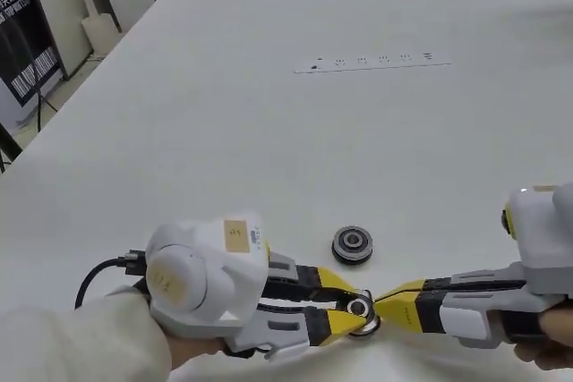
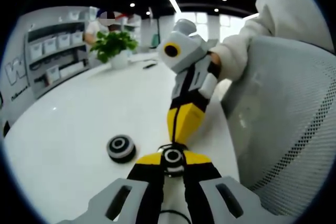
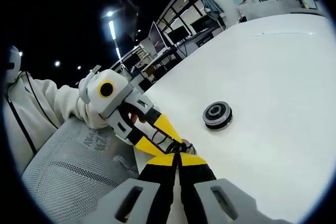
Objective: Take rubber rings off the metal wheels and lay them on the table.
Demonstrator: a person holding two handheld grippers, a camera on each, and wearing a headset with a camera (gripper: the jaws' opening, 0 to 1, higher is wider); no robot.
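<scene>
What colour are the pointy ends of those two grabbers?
Yellow on both the left gripper and right gripper; head view best.

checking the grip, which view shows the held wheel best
The left gripper view: the held wheel faces the camera, centred between that view's jaws, with its hub plain to see. The head view shows the wheel small, where both pairs of jaws meet. The right gripper view shows just the wheel's edge past the jaw tips.
</scene>
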